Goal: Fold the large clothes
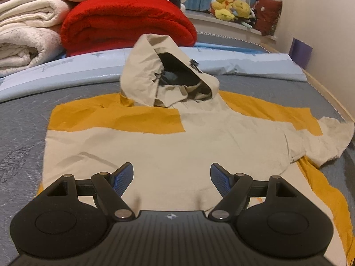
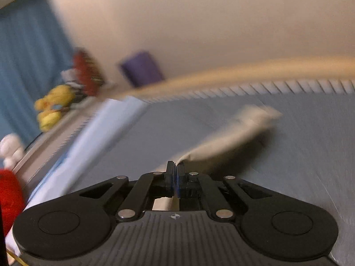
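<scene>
Grey bed (image 1: 22,119). Cream-and-yellow hooded cloth jacket (image 1: 177,137) flat on it, hood far end. Left gripper (image 1: 172,177) over jacket hem, fingers apart. Right gripper (image 2: 176,173) pinched tight on cream sleeve (image 2: 233,133), sleeve pointing away.

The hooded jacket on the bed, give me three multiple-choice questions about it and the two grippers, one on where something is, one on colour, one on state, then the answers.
1. Where does the red blanket lie relative to the jacket's hood?
A. Behind it, to the left
B. On top of it
C. In front of the left gripper's fingers

2. What colour are the panels across the jacket at the shoulders?
A. Green
B. Mustard yellow
C. Pink

3. How does the right gripper stand?
A. Wide open over the mattress
B. Shut on nothing
C. Shut on a beige piece of the jacket

Answers: 1 A, the blanket sits beyond the hood beside the white towels. 2 B, yellow bands flank the hood. 3 C, beige cloth runs out from between its closed fingers, while the left gripper is open above the jacket.
</scene>
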